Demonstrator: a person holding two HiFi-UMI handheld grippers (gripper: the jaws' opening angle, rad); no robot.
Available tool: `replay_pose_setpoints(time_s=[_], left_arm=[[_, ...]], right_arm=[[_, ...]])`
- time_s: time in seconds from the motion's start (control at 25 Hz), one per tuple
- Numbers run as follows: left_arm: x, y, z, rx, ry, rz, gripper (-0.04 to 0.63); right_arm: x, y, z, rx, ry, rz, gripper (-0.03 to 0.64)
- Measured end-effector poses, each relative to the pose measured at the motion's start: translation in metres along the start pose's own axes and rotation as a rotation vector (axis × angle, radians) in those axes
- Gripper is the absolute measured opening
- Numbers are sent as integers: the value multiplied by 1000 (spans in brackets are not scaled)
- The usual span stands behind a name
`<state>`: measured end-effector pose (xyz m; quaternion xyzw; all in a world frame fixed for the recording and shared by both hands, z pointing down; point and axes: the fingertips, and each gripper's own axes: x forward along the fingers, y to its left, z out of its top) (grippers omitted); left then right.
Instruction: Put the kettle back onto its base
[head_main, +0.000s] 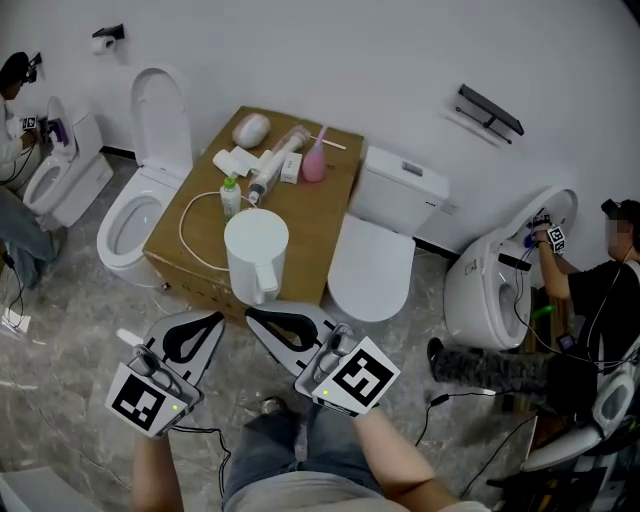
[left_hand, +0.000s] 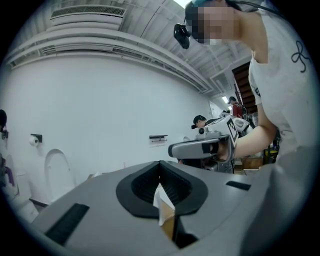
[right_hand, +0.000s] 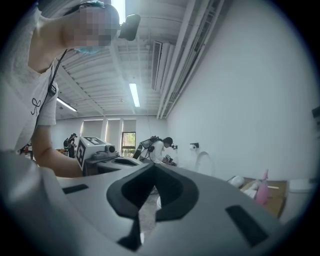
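A white kettle (head_main: 256, 250) with its lid on stands upright near the front edge of a cardboard box (head_main: 335, 195). Its handle faces me, and its base cannot be made out beneath it. A white cord (head_main: 186, 238) loops across the box to its left. Both grippers hang in front of the box, short of the kettle and not touching it. My left gripper (head_main: 215, 318) (left_hand: 160, 162) is shut with nothing in it. To its right, my right gripper (head_main: 252, 315) (right_hand: 152, 165) has its jaw tips together and is also empty. Each gripper view looks level at the white wall.
On the box lie a small green-capped bottle (head_main: 230, 195), a pink bottle (head_main: 314, 160), a white tube (head_main: 275, 165) and other toiletries. White toilets (head_main: 140, 215) (head_main: 375, 255) flank the box. People work at other toilets far left (head_main: 20, 130) and right (head_main: 580, 290).
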<state>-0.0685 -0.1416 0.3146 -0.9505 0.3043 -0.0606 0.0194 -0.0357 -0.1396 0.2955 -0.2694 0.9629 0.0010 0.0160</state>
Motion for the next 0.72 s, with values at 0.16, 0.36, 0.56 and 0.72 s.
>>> replay_pose_setpoints(time_s=[0.16, 0.36, 0.56, 0.72], left_arm=[[-7, -2, 6, -17, -7, 12, 9], [-12, -4, 17, -11, -24, 21, 9], [-12, -5, 23, 5, -46, 27, 9], [-13, -7, 21, -8, -29, 26, 9]], right_arm=[[1, 10, 1, -4, 1, 10, 8], [1, 12, 9, -17, -2, 17, 8], [1, 13, 12, -27, -2, 21, 8], [1, 14, 16, -40, -7, 25, 8]])
